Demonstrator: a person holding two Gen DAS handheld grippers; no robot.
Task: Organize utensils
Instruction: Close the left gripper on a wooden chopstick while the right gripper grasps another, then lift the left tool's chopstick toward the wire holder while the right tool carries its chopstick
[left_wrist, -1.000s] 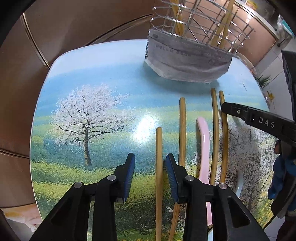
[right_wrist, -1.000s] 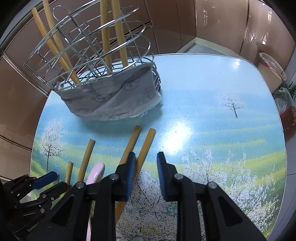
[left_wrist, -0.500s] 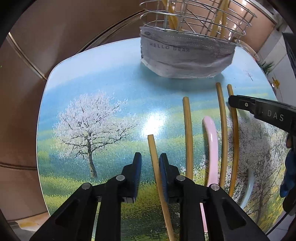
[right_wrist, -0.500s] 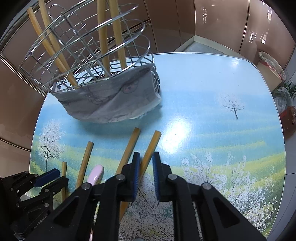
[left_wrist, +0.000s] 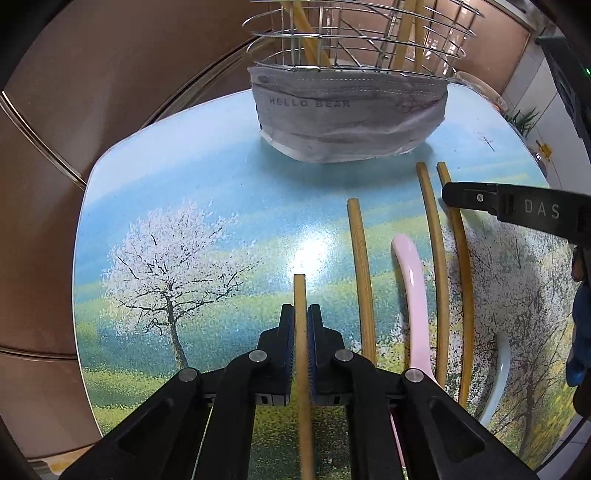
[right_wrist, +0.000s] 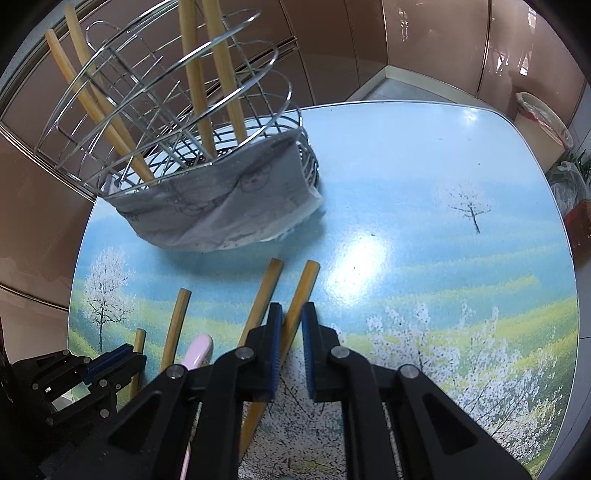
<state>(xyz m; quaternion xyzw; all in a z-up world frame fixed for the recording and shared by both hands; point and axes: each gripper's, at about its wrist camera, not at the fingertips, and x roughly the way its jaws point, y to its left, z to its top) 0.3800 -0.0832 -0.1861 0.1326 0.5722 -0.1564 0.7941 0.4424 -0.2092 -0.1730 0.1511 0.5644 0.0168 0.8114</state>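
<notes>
Toward the near left part of the glossy table (left_wrist: 155, 206), printed with blossom trees and green hills, the left gripper (left_wrist: 301, 332) pinches a round, pale wooden chopstick (left_wrist: 300, 295) between its blue ribbed pads; the stick's long axis runs from the near edge toward the far edge. Left of it the surface lies bare out to the rounded left edge. Next to the right lies a second chopstick (left_wrist: 361, 273), parallel, then a smooth pink spoon handle (left_wrist: 410, 280), curved and shiny, then two more thin sticks (left_wrist: 437, 258) side by side, all pointing at the far edge. At that far edge stands a chrome wire holder (left_wrist: 354, 48) with a grey pleated face mask (left_wrist: 347, 118) wrapped around its base and several chopsticks leaning upright inside. In the right wrist view the right gripper (right_wrist: 291, 332) has its fingers nearly closed around the rightmost chopstick (right_wrist: 301, 295), which touches the left pad and slants toward the holder; whether the right pad touches it I cannot tell. Beyond it the table stays open to its right edge.
</notes>
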